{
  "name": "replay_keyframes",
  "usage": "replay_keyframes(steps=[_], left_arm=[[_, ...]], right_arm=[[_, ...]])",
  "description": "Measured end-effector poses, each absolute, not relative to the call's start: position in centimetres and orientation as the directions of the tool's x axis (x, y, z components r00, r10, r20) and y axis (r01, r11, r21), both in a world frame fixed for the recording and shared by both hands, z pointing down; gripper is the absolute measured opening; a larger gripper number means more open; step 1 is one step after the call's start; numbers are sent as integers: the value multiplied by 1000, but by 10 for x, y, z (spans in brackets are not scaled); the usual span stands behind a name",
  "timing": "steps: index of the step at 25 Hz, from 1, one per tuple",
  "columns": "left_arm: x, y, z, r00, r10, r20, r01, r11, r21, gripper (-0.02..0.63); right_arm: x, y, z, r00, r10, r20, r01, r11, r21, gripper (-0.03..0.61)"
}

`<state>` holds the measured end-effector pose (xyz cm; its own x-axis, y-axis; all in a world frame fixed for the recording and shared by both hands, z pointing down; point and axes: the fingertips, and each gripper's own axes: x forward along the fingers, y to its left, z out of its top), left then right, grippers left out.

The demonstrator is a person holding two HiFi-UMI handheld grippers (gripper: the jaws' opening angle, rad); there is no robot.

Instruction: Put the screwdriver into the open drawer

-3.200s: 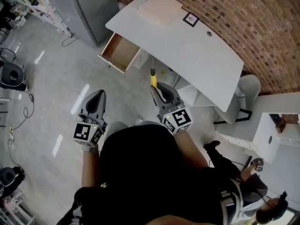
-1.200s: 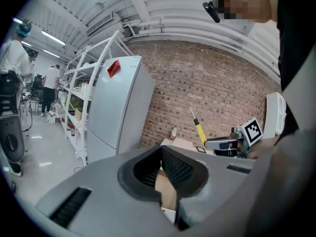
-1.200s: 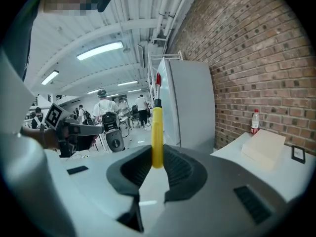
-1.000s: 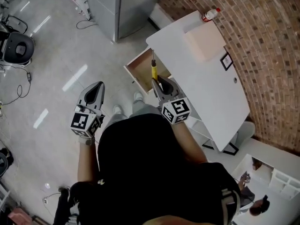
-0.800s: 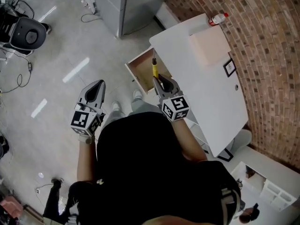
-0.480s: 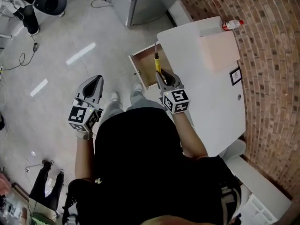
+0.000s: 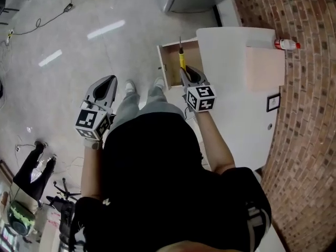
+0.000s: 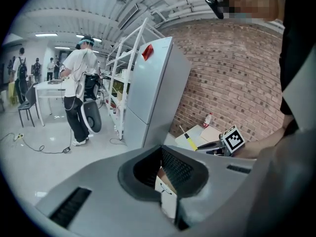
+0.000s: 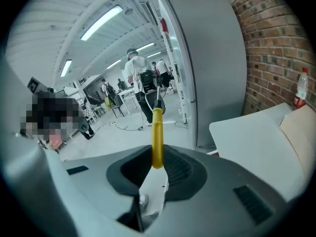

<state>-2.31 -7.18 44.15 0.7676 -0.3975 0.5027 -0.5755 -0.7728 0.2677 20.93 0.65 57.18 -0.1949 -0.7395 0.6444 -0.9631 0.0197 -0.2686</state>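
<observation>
My right gripper [image 7: 189,73] is shut on a screwdriver's yellow handle [image 7: 182,60], whose metal shaft points away from me. In the head view it hangs over the open wooden drawer [image 7: 170,67] at the white desk's [image 7: 236,104] left end. How far above the drawer floor it is, I cannot tell. In the right gripper view the handle [image 9: 157,137] stands up from between the jaws of that gripper [image 9: 157,166]. My left gripper [image 7: 107,83] hangs over the floor left of the drawer, shut and holding nothing. In the left gripper view, past the left gripper [image 8: 165,181], I see the right gripper [image 8: 215,146] with the screwdriver [image 8: 189,140].
A beige board [image 7: 265,67] and a red-capped bottle [image 7: 286,44] lie on the desk by the brick wall [image 7: 310,114]. A grey fridge [image 9: 212,58] stands beyond the desk. The person's legs and shoes [image 7: 130,87] are just left of the drawer. Another person [image 8: 78,95] stands far off.
The right gripper with the screwdriver has come from open floor to over the open drawer and sunk toward it. The left gripper has dropped a little, staying left of the drawer.
</observation>
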Motion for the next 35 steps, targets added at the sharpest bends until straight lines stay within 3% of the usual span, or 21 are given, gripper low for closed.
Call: replay_keyframes(steps=[16,26,35], left_arm=[[-78,-63,489,595,-473,649,-766,-579,280,5],[-65,-71,519,554,-391,735,-771,-575,274,5],[-57,-64,558,500,-303,812,-770,-585,255,5]], right_arm=[[194,18,744,-279,-444,851,-948,-16,-319,78],[207,32,834,-283,-210,936,-952,-59,-301,80],[208,45,894,-295,-91,951,-953,-47,-300,80]])
